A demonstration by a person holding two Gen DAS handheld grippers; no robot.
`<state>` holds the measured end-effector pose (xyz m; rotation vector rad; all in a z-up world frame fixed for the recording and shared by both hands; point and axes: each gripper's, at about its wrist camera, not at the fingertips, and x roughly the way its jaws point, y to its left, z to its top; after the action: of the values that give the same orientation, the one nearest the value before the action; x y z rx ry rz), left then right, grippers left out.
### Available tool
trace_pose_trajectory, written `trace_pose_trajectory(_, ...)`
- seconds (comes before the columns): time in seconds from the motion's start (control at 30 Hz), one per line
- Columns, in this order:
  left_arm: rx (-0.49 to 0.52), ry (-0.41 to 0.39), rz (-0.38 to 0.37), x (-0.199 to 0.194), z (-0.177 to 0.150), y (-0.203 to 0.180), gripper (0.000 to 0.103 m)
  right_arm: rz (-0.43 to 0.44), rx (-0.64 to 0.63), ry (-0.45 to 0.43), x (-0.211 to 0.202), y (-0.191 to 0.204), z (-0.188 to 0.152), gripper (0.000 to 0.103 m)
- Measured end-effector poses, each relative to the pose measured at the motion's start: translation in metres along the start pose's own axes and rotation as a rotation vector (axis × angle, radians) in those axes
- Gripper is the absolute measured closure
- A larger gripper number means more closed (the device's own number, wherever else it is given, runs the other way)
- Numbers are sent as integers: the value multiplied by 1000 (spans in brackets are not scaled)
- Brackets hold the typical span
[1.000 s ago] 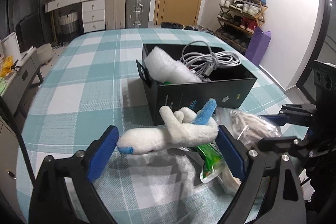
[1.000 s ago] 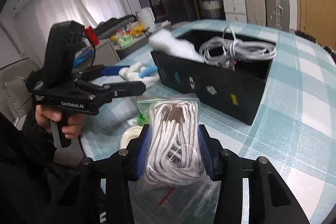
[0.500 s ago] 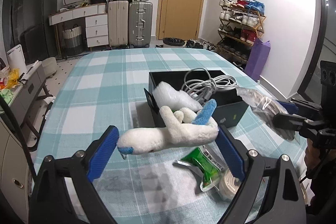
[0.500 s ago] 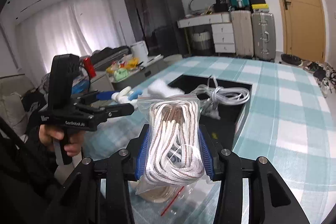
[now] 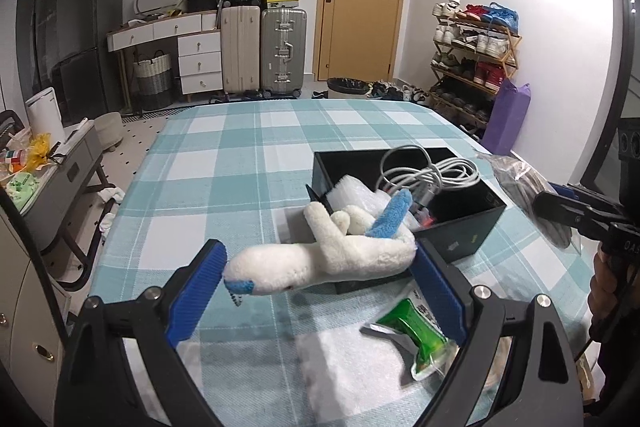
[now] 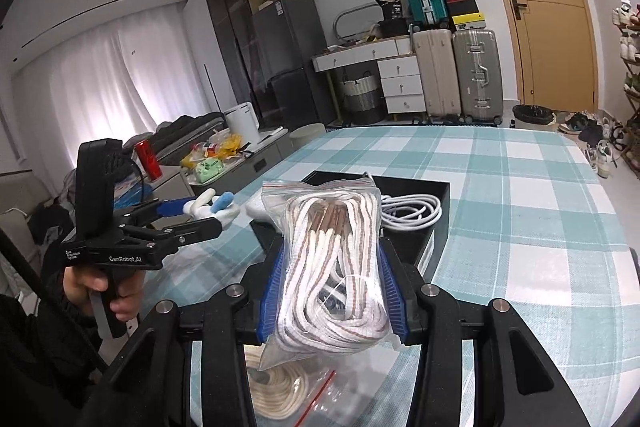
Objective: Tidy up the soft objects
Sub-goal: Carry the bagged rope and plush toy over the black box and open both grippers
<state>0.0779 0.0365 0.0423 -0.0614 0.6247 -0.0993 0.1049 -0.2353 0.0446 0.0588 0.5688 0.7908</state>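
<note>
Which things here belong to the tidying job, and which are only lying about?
Job: plush toy in left gripper; bag of laces in right gripper; black box; green packet.
Lying about: suitcases, shoe rack, basket.

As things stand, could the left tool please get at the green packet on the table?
Probably not yet. The left tool is shut on the plush toy, so its pads are full. The green packet lies uncovered on the table just below its right finger; the way is free once the toy is set down.
</note>
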Motion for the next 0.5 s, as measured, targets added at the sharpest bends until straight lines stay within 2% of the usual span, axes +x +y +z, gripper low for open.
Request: trace_pose_trajectory(0.5,19,5,-18,28,19,-7,11,-20,-17,15,24,-4,13,59)
